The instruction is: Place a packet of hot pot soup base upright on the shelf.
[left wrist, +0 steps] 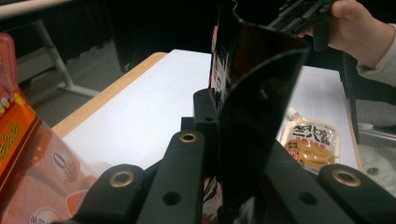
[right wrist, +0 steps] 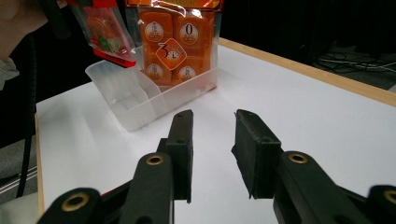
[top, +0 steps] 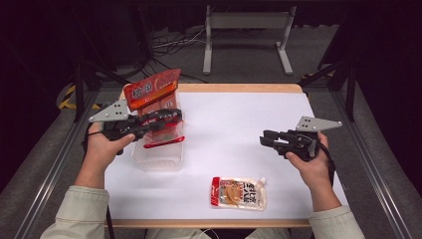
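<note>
Near edge: spouted pouch [top: 239, 193] flat on white table [top: 239, 124], apart from both tongs. Farther in, right gripper [top: 266, 139] hovering, jaws partly open, empty, open tabletop all around. Left gripper [top: 171, 117] clamped shut on red-edged packet [top: 164, 134] above clear bin [top: 157, 158]. Packet face dark, unreadable in left gripper view. Behind, orange snack bag [top: 152, 89] upright in bin, near far wooden edge.

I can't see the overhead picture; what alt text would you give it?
A person's left tool holds a red-edged clear pouch over a clear plastic bin that already has a tall orange packet standing in it. The right tool hovers empty over the white table, near a flat spouted pouch.
</note>
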Demonstrator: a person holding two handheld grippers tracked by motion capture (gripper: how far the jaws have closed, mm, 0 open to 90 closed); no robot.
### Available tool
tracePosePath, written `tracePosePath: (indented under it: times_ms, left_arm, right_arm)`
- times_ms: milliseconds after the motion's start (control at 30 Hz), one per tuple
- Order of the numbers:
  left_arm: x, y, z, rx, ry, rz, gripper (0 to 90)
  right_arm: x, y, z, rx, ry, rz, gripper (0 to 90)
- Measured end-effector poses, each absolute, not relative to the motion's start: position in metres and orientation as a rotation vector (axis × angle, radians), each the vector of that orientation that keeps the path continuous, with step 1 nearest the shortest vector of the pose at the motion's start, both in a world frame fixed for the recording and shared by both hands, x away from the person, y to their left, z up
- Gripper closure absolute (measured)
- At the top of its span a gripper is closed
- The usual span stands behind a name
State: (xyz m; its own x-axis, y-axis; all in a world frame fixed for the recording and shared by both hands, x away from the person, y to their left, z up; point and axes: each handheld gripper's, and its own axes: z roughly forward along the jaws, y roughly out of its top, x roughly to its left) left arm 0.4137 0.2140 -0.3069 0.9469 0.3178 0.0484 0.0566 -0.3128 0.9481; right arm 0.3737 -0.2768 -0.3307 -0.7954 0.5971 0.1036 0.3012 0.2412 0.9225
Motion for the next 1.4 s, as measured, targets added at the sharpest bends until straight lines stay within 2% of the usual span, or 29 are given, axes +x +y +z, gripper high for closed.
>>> tracePosePath:
  times_ms: [700,1400]
  left_arm:
    - [0.438,0.238,-0.332,1.871,0.337,0.259,89.1]
    - [0.444,0.234,-0.344,1.901,0.299,0.231,88.5]
  right_arm:
    - [0.37,-0.283,-0.33,0.849,2.23,1.586,68.0]
    - [0.37,-0.283,-0.332,0.854,2.239,1.592,67.3]
